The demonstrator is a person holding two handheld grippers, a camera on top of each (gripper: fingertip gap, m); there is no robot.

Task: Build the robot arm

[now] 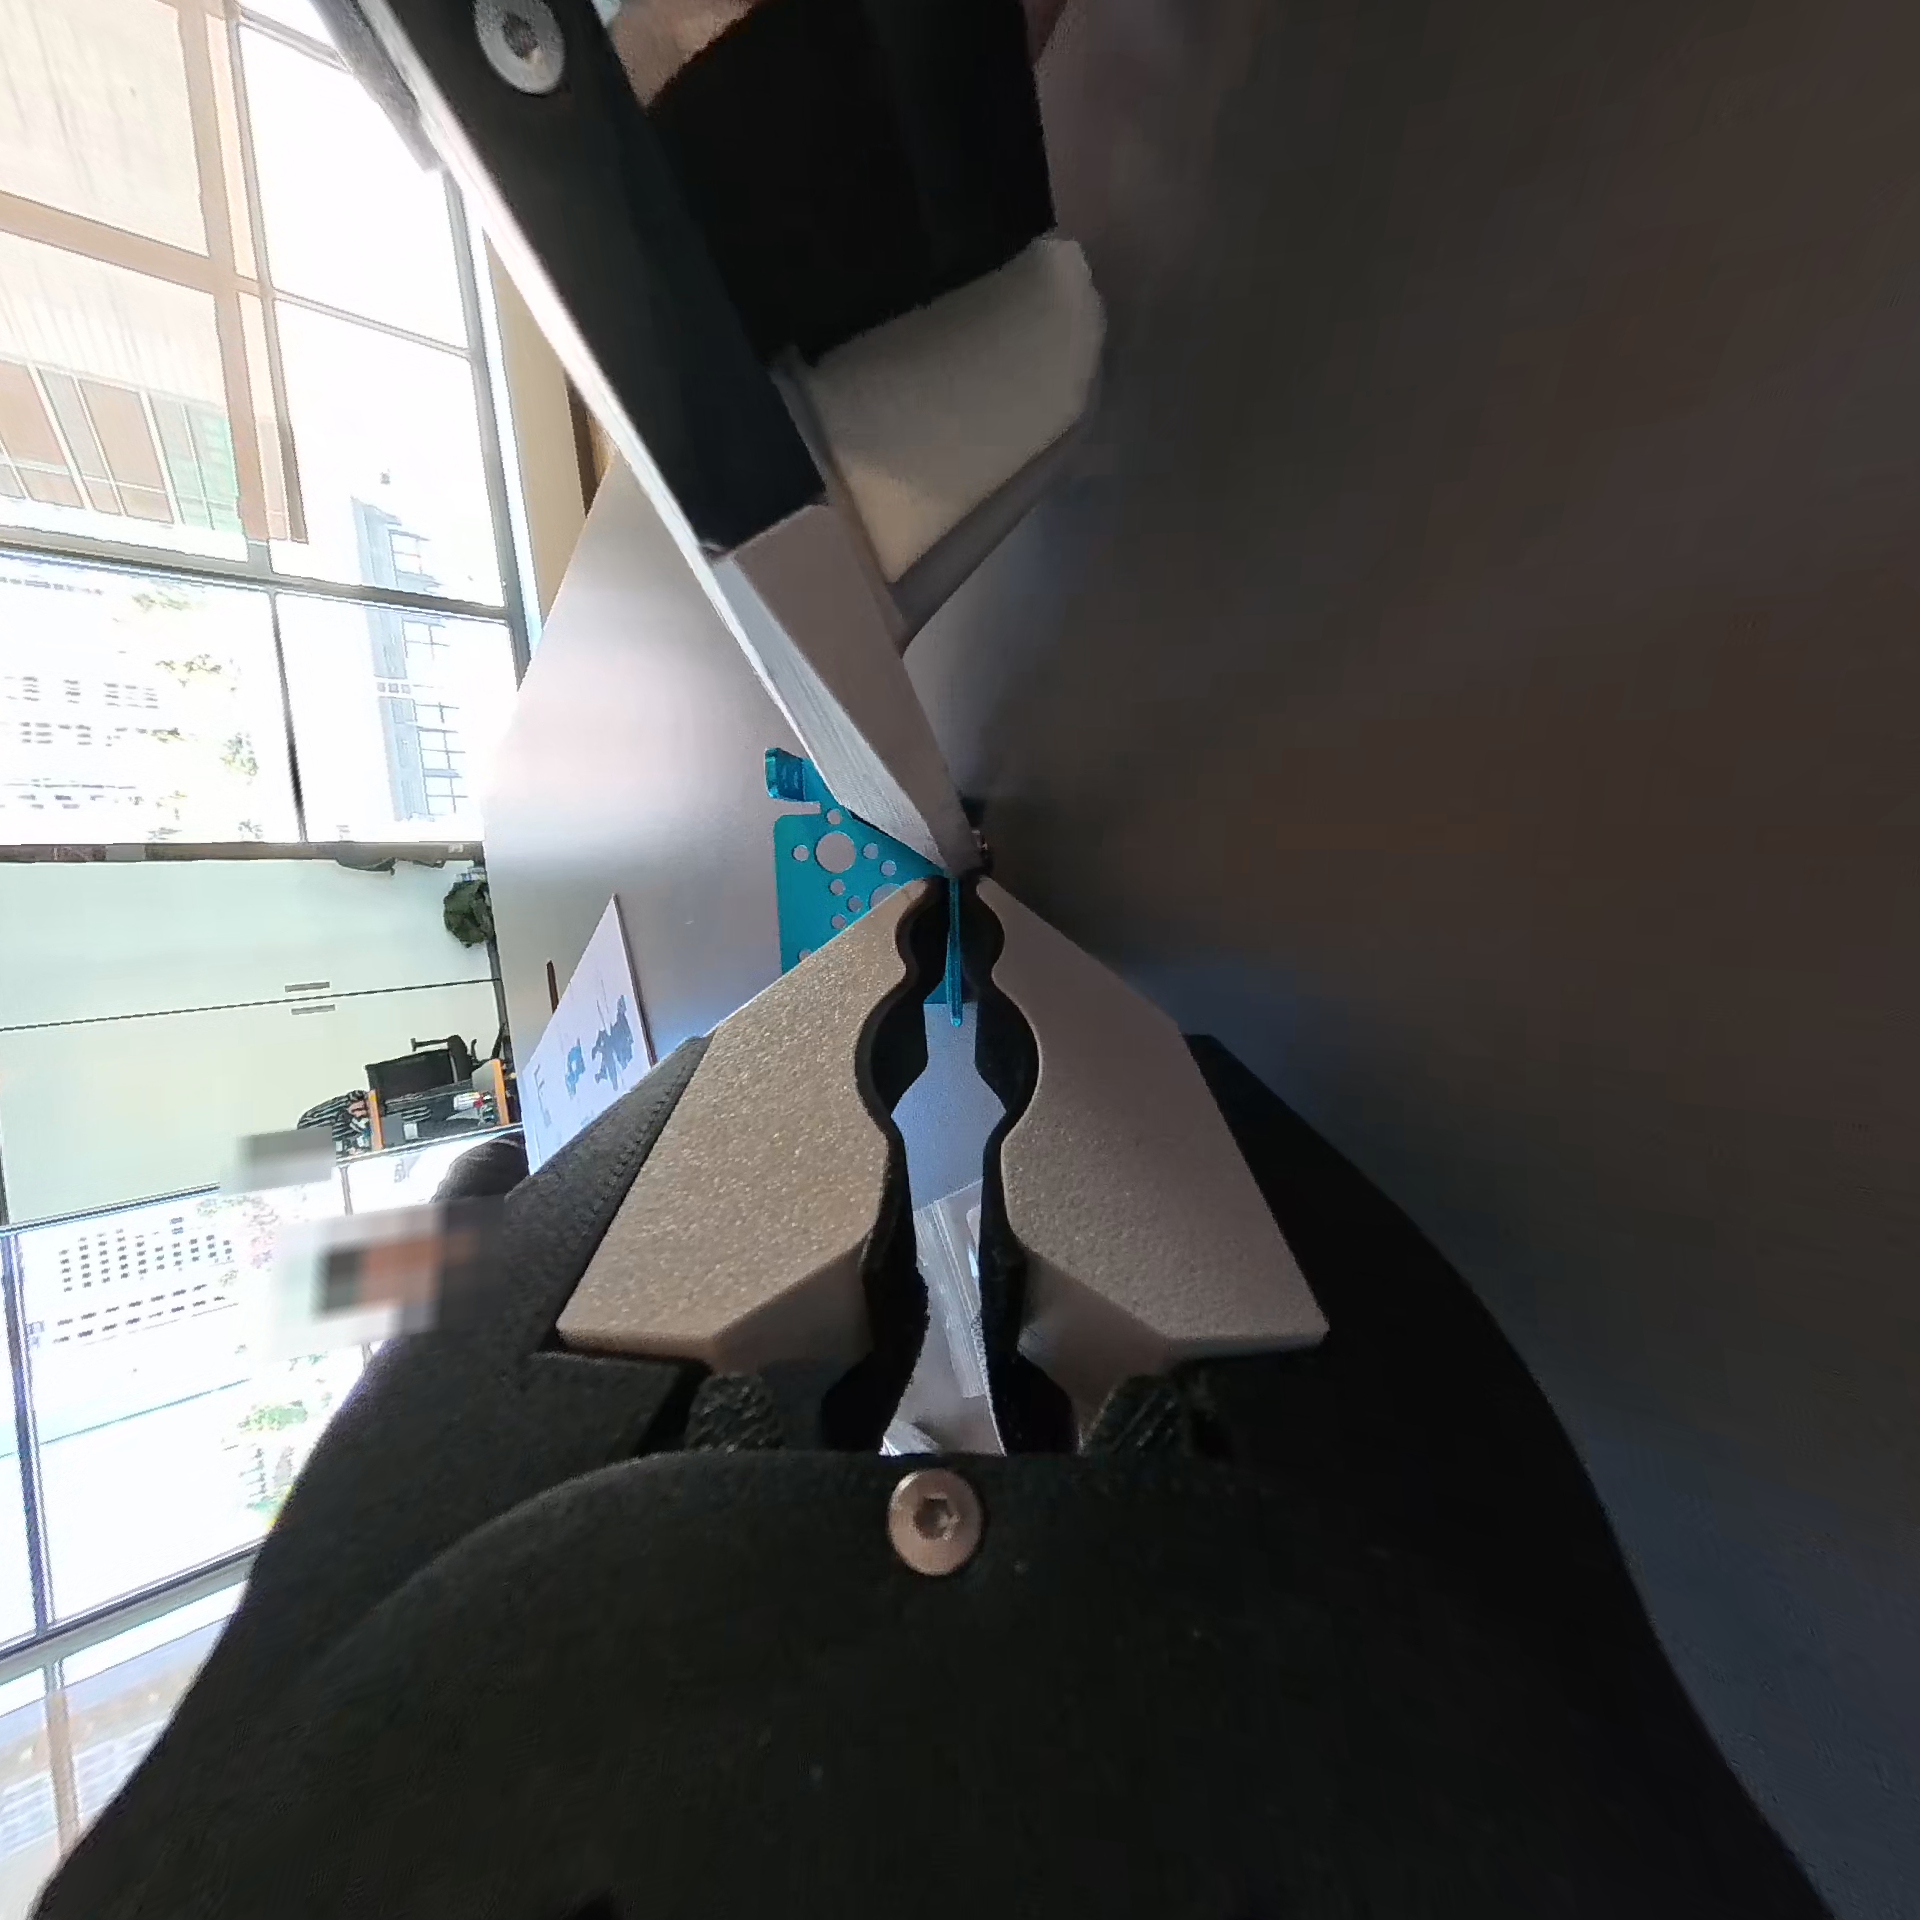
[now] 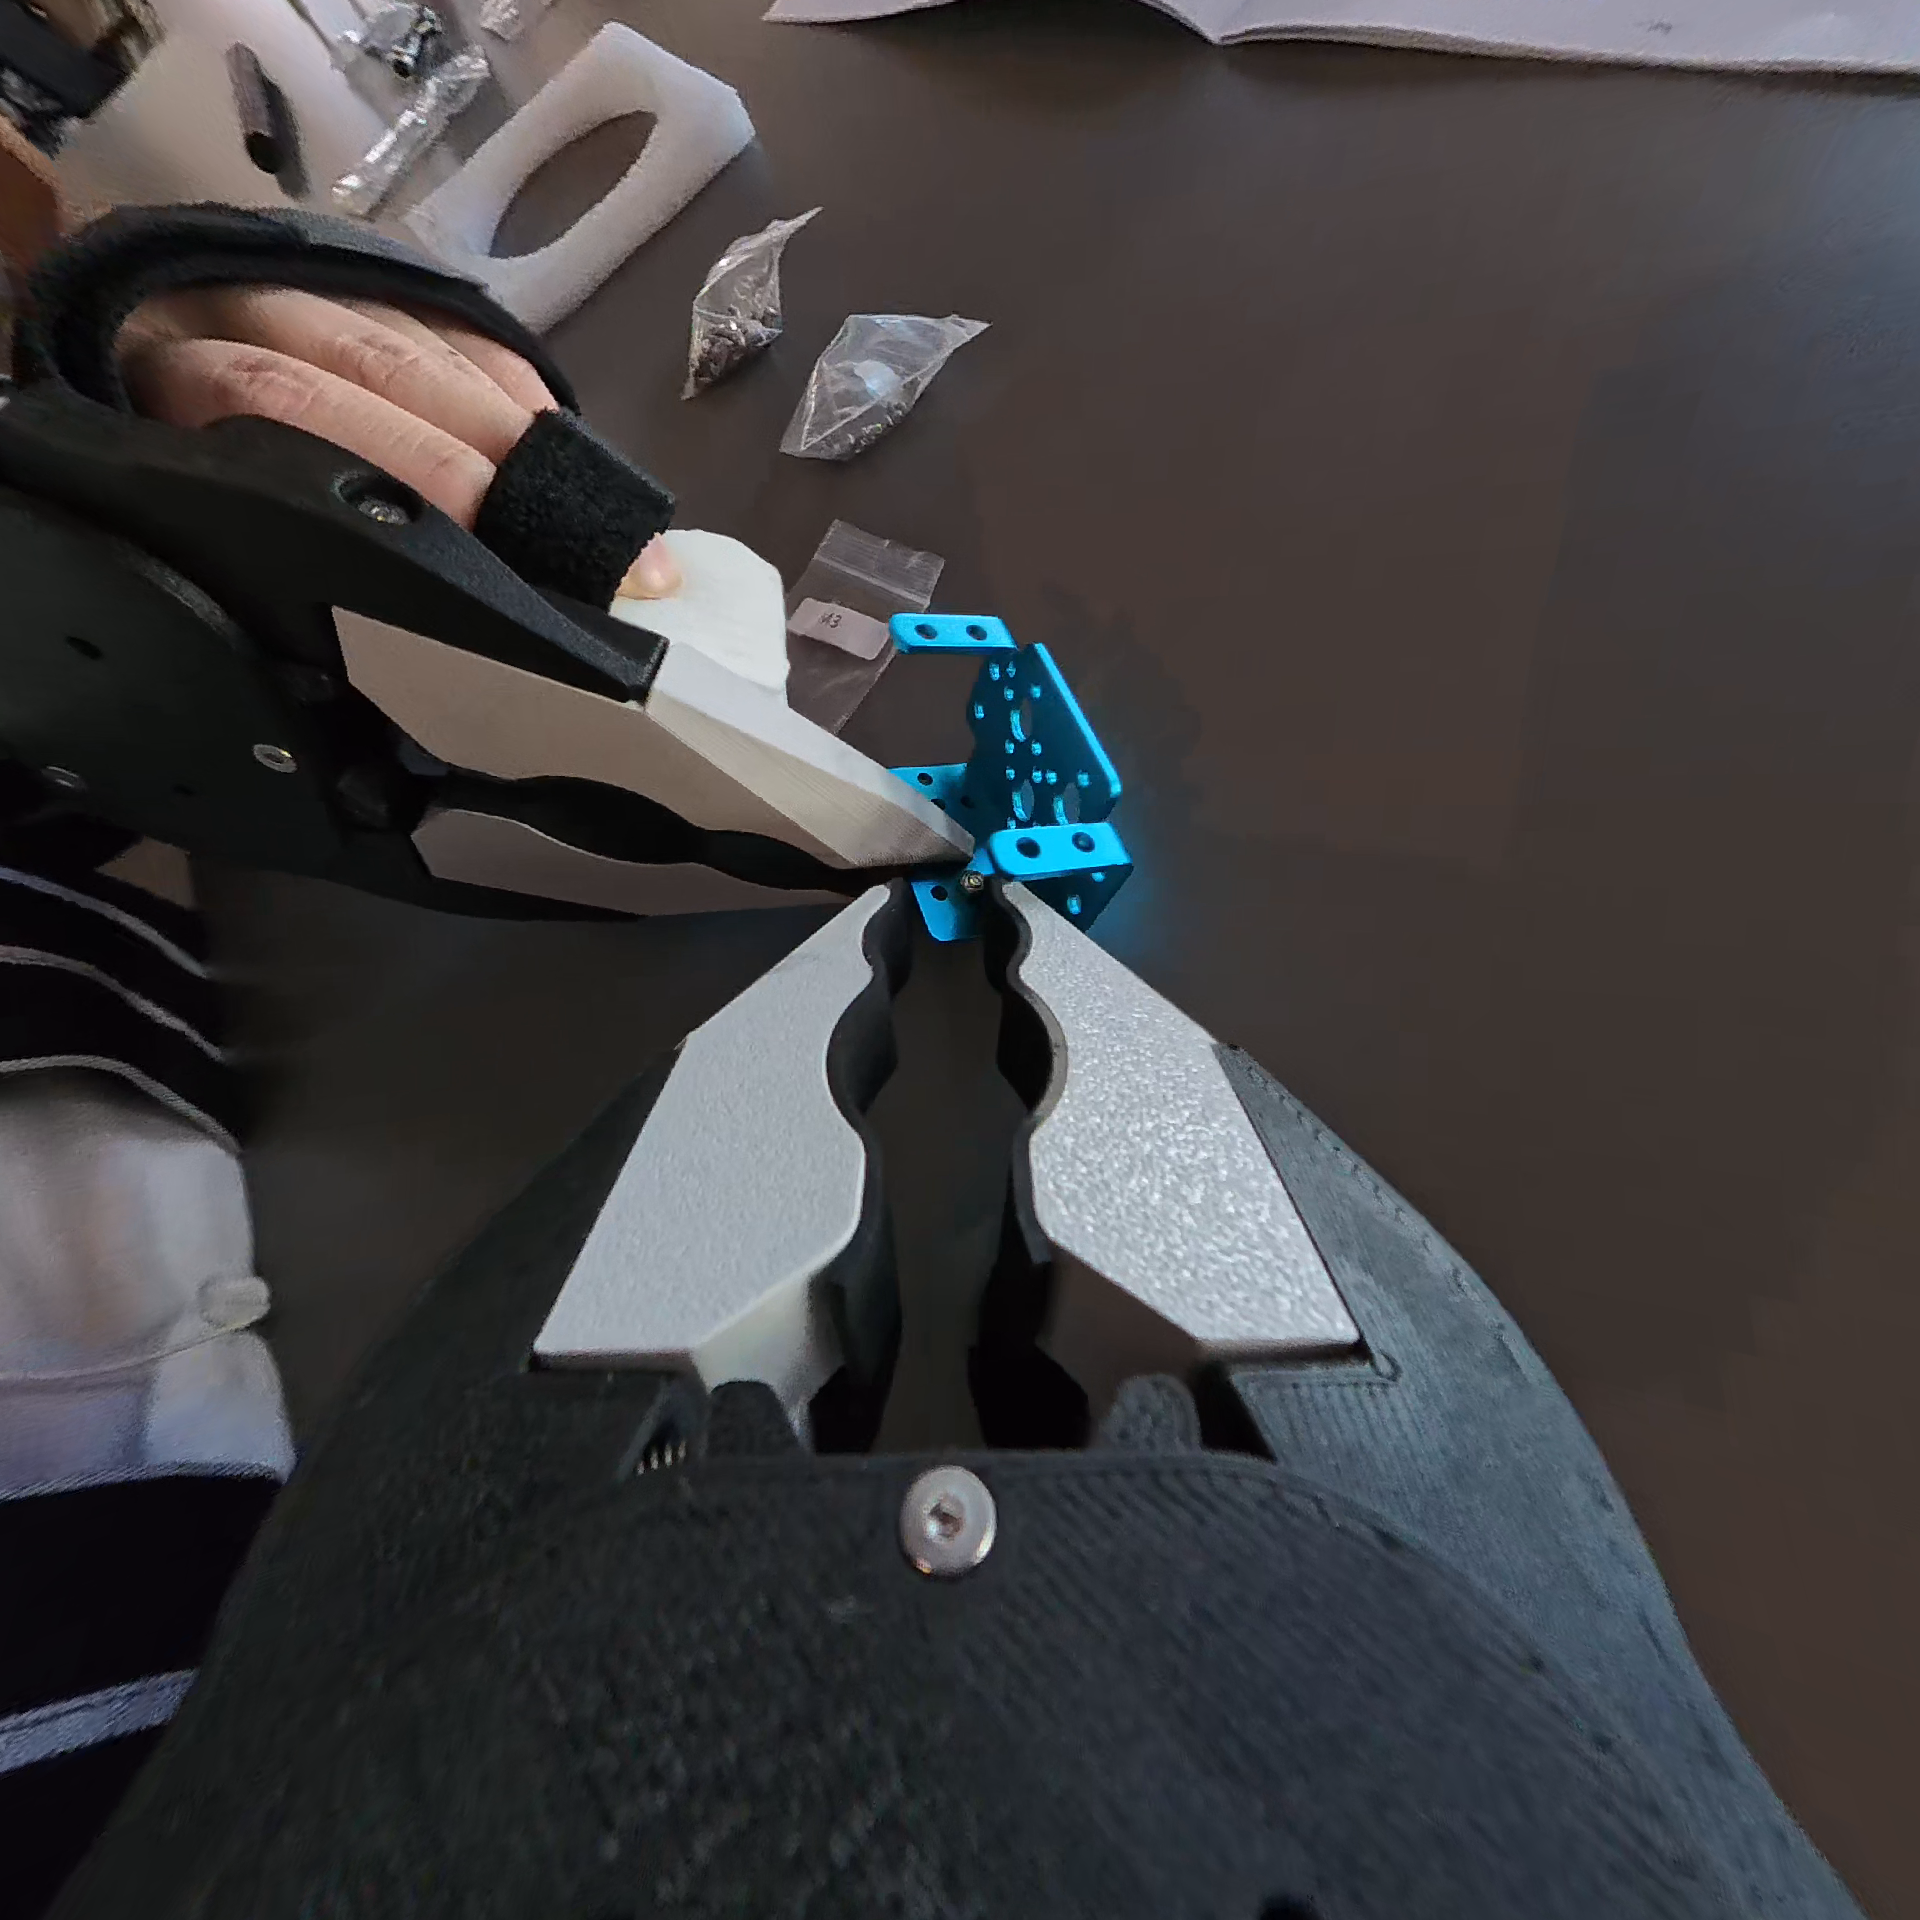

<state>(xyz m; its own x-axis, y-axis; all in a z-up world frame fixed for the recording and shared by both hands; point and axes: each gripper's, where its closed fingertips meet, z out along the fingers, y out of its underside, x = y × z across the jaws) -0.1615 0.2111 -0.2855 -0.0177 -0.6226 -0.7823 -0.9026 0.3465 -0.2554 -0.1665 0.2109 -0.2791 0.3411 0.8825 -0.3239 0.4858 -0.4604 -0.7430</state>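
A blue perforated metal bracket [image 2: 1039, 743] with bent flanges is held just above the dark table [image 2: 1507, 623]. My right gripper [image 2: 951, 902] is shut on the bracket's lower tab, where a small dark screw [image 2: 971, 881] sits. My left gripper [image 2: 961, 847] comes in from the left, held by a hand [image 2: 343, 384], with its tips shut against the bracket beside the screw. In the left wrist view my left gripper [image 1: 953, 891] pinches a thin blue edge of the bracket [image 1: 831, 894]. The right gripper [image 1: 961, 836] reaches down from the upper left to the same spot.
Two clear bags of small hardware [image 2: 738, 301] [image 2: 878, 384] and a small empty zip bag [image 2: 862, 613] lie behind the bracket. A white foam block with an oval hole [image 2: 592, 166] sits at back left, and paper sheets [image 2: 1558, 31] lie along the far edge. Large windows [image 1: 208, 623] show in the left wrist view. Only a small space, under 4 cm, lies between the two pairs of fingers.
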